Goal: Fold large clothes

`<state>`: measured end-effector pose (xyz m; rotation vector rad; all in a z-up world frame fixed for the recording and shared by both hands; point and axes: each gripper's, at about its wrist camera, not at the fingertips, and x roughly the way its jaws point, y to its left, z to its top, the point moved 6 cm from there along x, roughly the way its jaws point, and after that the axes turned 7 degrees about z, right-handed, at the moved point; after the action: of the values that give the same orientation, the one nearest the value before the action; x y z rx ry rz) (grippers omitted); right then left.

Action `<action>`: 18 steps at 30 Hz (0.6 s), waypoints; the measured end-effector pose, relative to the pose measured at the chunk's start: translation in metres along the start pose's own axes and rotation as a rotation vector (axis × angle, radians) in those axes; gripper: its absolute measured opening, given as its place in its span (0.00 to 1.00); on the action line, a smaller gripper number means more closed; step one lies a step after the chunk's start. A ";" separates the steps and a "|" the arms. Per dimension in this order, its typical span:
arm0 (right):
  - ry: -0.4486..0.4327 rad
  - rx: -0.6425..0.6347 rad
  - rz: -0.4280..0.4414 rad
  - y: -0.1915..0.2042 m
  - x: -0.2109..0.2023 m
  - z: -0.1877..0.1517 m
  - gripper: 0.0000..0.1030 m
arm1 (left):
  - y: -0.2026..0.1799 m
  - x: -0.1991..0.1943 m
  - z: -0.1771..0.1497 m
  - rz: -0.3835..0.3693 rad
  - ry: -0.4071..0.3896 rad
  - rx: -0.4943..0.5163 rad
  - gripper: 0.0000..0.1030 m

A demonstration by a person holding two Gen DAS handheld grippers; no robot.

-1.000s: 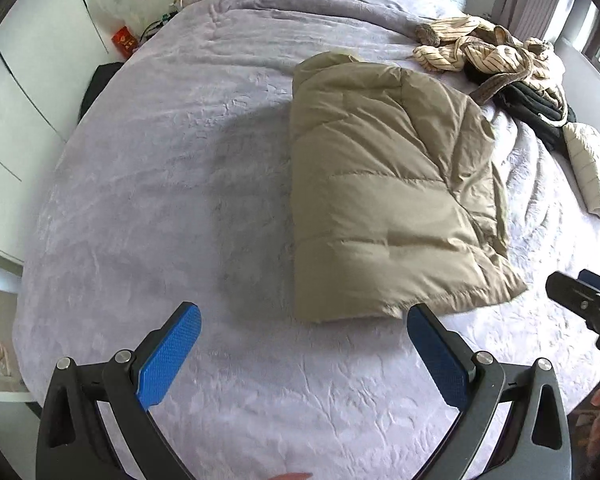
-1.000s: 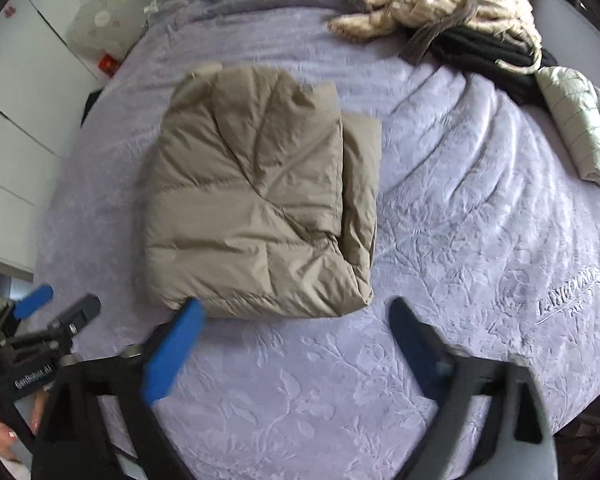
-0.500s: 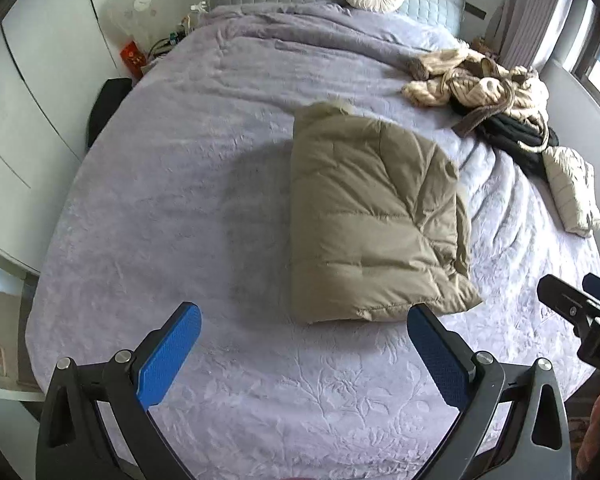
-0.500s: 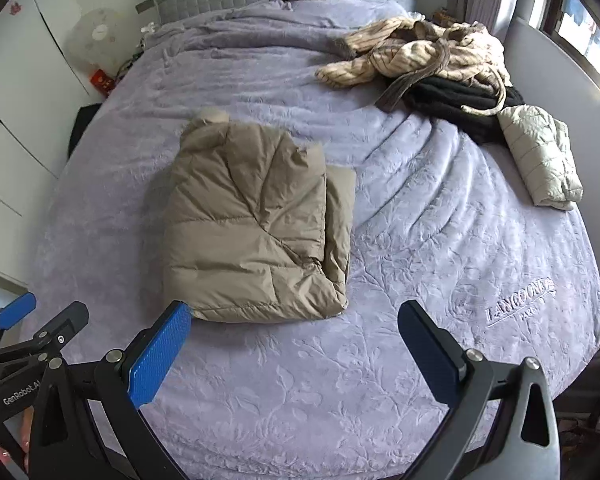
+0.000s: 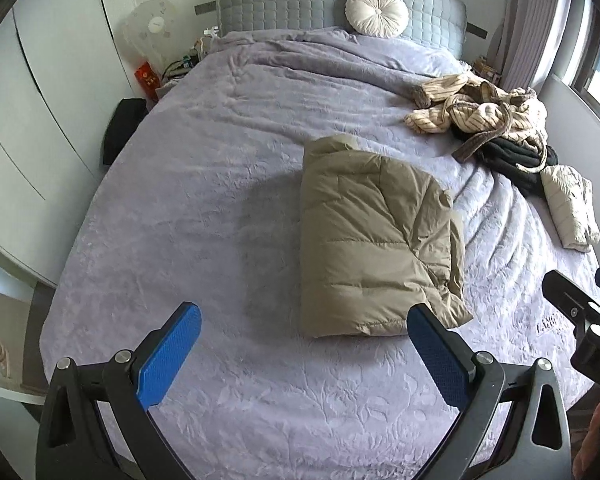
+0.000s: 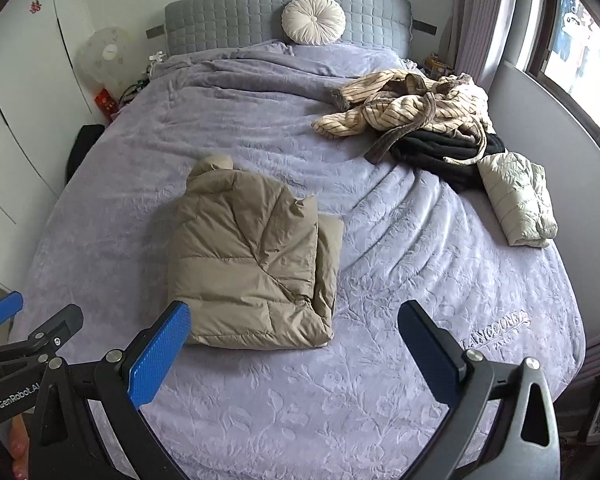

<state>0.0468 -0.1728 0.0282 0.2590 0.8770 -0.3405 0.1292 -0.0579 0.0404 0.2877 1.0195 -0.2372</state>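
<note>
A tan puffer jacket (image 5: pixel 372 240) (image 6: pixel 252 264) lies folded into a thick rectangle in the middle of the lilac bed cover (image 5: pixel 220 184) (image 6: pixel 400 280). My left gripper (image 5: pixel 300 344) hovers open above the bed's foot, short of the jacket's near edge, its blue pads wide apart with nothing between them. My right gripper (image 6: pixel 296 340) is open too, held back from the jacket's near right corner. Each gripper shows at the edge of the other's view.
A heap of striped beige and black clothes (image 6: pixel 416 116) lies at the bed's far right, with a folded pale quilted jacket (image 6: pixel 516 200) beside it. A round cushion (image 6: pixel 313 19) leans on the grey headboard. White wardrobes (image 5: pixel 28 120) line the left; a window (image 6: pixel 572 48) is right.
Both grippers have pulled back and up from the folded jacket, so it looks smaller and the whole bed and headboard have come into view. The jacket has not moved.
</note>
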 end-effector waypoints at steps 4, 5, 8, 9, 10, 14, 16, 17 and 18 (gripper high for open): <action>0.003 0.005 0.002 0.000 0.000 0.000 1.00 | 0.002 -0.002 -0.001 0.011 -0.005 -0.005 1.00; 0.004 0.009 0.004 0.001 -0.001 -0.001 1.00 | 0.003 -0.003 -0.001 0.012 -0.005 -0.009 1.00; 0.005 0.012 0.004 0.002 -0.002 -0.001 1.00 | 0.005 -0.004 -0.001 0.017 -0.008 -0.016 1.00; 0.006 0.013 0.005 0.002 -0.002 -0.001 1.00 | 0.005 -0.005 -0.001 0.020 -0.011 -0.017 1.00; 0.006 0.013 0.006 0.002 -0.002 -0.002 1.00 | 0.005 -0.005 -0.001 0.021 -0.013 -0.017 1.00; 0.008 0.014 0.006 0.004 -0.004 -0.005 1.00 | 0.005 -0.009 -0.001 0.029 -0.024 -0.017 1.00; 0.009 0.013 0.007 0.004 -0.006 -0.006 1.00 | 0.005 -0.009 -0.001 0.030 -0.024 -0.018 1.00; 0.008 0.015 0.006 0.004 -0.006 -0.005 1.00 | 0.005 -0.008 -0.001 0.028 -0.024 -0.017 1.00; 0.009 0.014 0.006 0.004 -0.005 -0.005 1.00 | 0.005 -0.008 0.000 0.028 -0.024 -0.016 1.00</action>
<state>0.0415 -0.1660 0.0296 0.2761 0.8832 -0.3405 0.1264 -0.0526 0.0479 0.2843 0.9923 -0.2063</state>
